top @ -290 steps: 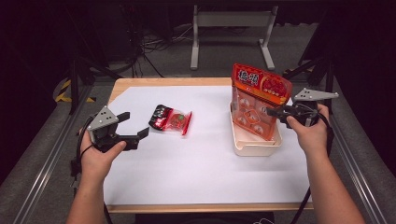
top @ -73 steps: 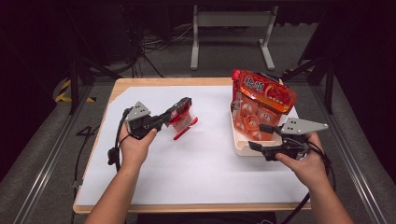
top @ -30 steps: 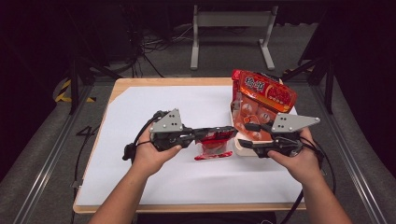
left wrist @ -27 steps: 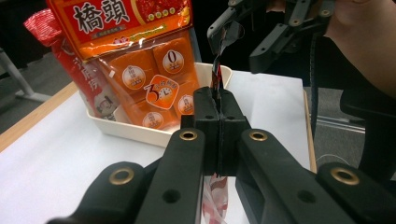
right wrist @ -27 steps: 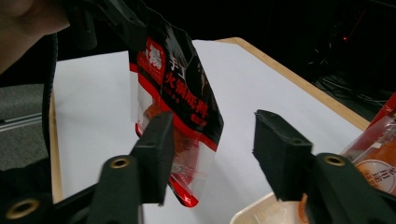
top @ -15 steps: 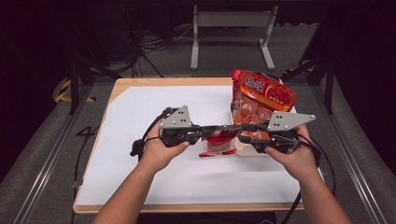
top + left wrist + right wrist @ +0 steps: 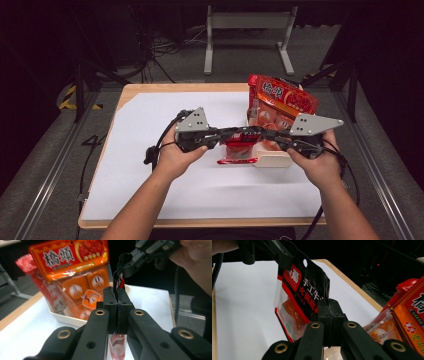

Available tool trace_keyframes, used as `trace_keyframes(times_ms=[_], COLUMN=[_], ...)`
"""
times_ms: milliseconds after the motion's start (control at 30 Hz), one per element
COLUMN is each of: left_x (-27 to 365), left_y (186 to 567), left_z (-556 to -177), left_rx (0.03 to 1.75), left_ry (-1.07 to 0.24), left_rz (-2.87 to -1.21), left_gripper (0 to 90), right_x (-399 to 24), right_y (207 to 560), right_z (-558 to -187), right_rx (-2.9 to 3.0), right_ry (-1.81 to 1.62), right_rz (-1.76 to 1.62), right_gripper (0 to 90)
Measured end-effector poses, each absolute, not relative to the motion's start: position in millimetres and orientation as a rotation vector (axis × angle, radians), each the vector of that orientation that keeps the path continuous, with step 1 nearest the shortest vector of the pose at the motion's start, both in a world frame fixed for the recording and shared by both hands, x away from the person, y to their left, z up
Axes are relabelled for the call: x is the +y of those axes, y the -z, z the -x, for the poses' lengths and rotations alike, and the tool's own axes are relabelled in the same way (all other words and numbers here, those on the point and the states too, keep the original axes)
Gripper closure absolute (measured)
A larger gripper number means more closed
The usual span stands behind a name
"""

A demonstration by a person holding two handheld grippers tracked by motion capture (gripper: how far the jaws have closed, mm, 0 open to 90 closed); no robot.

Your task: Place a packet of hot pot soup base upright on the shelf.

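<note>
Gripping a small red-and-black snack pouch (image 7: 240, 147) from the 9 o'clock side, left gripper (image 7: 234, 134) at bench centre, jaws pressed together on the pouch's top edge. Held in the left hand (image 7: 175, 155), grey three-cornered plate (image 7: 192, 120) on top, black cable (image 7: 162, 140) looping off toward 8 o'clock. From the left gripper view: jaws closed flat against each other, thin pouch edge (image 7: 117, 280) sandwiched between and rising above them, more of the pouch hanging below.

Suspended between both grippers, just above the white sheet (image 7: 150, 130) covering the bench (image 7: 135, 90), pouch hanging at roughly the 6 o'clock edge of the cream tray (image 7: 275, 160). From the right gripper view: pouch (image 7: 299, 297) printed with white characters on black, a round hang hole near its top, clear window showing orange contents.

Clamping the same pouch from the 3 o'clock side, right gripper (image 7: 260, 135), jaws likewise fully closed on the pouch's edge, carried by the right hand (image 7: 315, 162). In the right gripper view, jaws shut on the pouch's lower right edge, left gripper (image 7: 282, 258) pinching the upper corner.

Standing upright in the tray toward 1 o'clock, large orange-and-red snack bag (image 7: 280, 102) with bold characters across its header, individually wrapped orange packets visible through its front. Leaning beside it in the left gripper view, a second red packet (image 7: 50, 297). Beyond the bench at 12 o'clock, grey metal stand (image 7: 247, 35) on dark floor.
</note>
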State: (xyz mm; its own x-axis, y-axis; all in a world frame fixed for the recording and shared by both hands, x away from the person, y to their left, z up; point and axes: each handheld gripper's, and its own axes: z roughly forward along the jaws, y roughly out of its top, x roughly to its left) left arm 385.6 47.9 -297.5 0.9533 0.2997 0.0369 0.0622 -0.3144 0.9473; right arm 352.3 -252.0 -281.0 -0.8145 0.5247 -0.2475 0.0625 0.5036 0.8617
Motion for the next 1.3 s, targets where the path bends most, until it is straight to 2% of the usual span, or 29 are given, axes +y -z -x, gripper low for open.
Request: trace_keyframes(times_ms=[300, 467, 1300], left_x=[45.4, 42.9, 3.7], left_y=[296.6, 299.8, 292.6], left_z=[-397.4, -403.9, -416.2], left_rx=[0.339, 0.363, 0.349], left_ry=[-0.278, -0.269, -0.296], left_rz=[-1.847, -1.852, -1.844], left_gripper=[80.7, 90.0, 90.0], right_x=[-262.6, -269.6, -300.7], right_y=[273.5, 272.8, 273.3], right_z=[-352.5, -353.1, -354.4], right_rx=[2.195, 2.178, 2.083], right_ry=[-1.249, -1.263, -1.261], right_rz=[-0.525, -0.553, -0.626], right_gripper=[90.0, 90.0, 90.0])
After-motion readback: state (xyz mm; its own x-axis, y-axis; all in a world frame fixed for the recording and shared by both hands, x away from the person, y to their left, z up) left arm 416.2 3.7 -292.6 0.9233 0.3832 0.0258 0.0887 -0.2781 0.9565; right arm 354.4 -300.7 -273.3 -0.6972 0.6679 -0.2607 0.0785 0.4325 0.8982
